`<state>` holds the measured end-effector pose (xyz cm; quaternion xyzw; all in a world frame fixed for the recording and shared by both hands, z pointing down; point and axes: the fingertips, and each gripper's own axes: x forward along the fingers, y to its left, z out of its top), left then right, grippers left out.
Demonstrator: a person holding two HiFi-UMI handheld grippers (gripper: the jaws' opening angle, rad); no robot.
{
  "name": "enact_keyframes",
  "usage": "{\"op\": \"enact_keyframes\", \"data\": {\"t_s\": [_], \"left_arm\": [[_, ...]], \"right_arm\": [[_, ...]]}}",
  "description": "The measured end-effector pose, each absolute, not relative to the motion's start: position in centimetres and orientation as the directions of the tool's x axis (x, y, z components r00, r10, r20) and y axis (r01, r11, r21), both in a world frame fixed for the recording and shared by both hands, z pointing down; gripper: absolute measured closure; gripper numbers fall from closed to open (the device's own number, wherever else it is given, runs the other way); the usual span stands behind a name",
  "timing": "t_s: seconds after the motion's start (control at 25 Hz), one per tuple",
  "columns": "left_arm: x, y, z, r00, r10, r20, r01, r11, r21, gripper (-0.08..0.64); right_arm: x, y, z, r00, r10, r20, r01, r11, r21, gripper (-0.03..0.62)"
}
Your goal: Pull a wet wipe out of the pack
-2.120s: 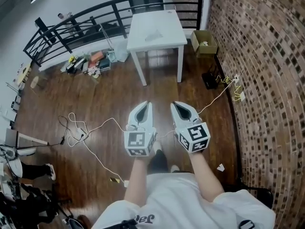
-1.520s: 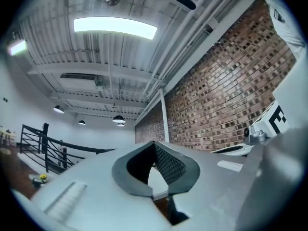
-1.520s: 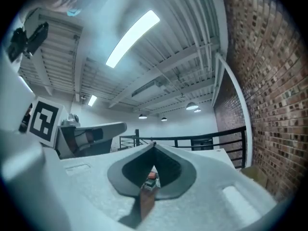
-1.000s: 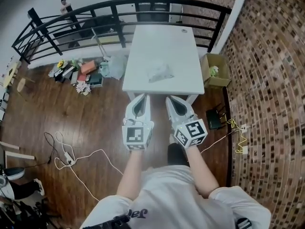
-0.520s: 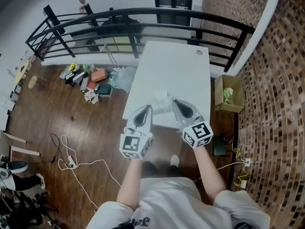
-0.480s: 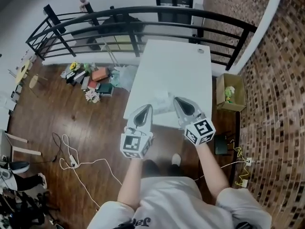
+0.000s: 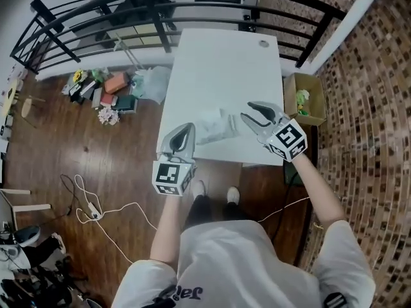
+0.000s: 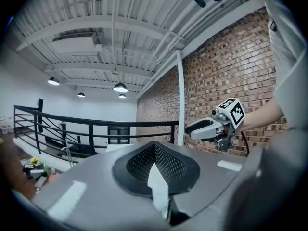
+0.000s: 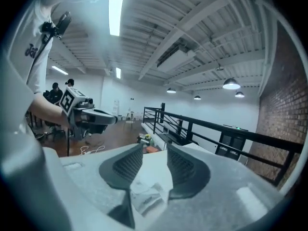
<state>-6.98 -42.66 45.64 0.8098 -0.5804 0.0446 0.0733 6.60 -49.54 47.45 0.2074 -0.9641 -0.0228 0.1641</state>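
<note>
The wet wipe pack (image 7: 215, 126), a crinkly pale packet, lies near the front edge of the white table (image 7: 225, 63). My left gripper (image 7: 187, 128) hovers at the table's front edge, just left of the pack, shut with nothing in it; its pads meet in the left gripper view (image 8: 154, 146). My right gripper (image 7: 247, 111) is to the right of the pack and angled toward it. Its jaws have just been opening and hold nothing. In the right gripper view (image 9: 154, 150) the pack (image 9: 147, 196) shows low in the gap, on the table ahead.
A black railing (image 7: 160, 11) runs behind the table, and a brick wall (image 7: 366, 108) stands on the right. A cardboard box (image 7: 305, 100) sits beside the table's right legs. Clutter (image 7: 103, 88) and cables (image 7: 96, 197) lie on the wooden floor to the left.
The person has walked up to the table. Both grippers now reach over its front edge beside the pack. The right gripper has swung right and its jaws have parted.
</note>
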Motion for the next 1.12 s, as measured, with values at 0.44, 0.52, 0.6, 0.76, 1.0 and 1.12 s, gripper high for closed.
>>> {"op": "enact_keyframes", "data": {"t_s": [0.44,0.52,0.6,0.76,1.0,1.12], "left_arm": [[-10.3,-45.7,51.2,0.418,-0.873,0.252,-0.908,-0.406,0.097,0.545],[-10.5,-46.3,52.4,0.43,-0.865,0.259,-0.903,-0.418,0.101,0.545],[-10.5,-46.5,53.7,0.442,-0.853,0.278,-0.896,-0.431,0.104,0.545],[-10.6,-46.5,55.7,0.448,-0.839,0.309,-0.893,-0.437,0.109,0.545],[-10.9,-46.2,57.3,0.44,-0.836,0.327,-0.897,-0.423,0.127,0.545],[-11.2,-46.1,57.7,0.433,-0.84,0.328,-0.901,-0.41,0.14,0.545]], "right_arm": [[0.7,-53.2,55.7,-0.589,0.122,0.799,0.329,0.939,0.099,0.235],[-1.0,-53.0,57.2,-0.529,0.188,0.828,0.419,0.906,0.062,0.235],[-2.1,-52.5,59.3,-0.452,0.245,0.858,0.499,0.867,0.016,0.243],[-3.5,-50.9,62.9,-0.315,0.319,0.894,0.611,0.789,-0.066,0.318],[-4.9,-48.5,66.5,-0.184,0.361,0.914,0.703,0.699,-0.134,0.396],[-5.1,-47.9,67.7,-0.152,0.361,0.92,0.718,0.68,-0.149,0.457]]}}
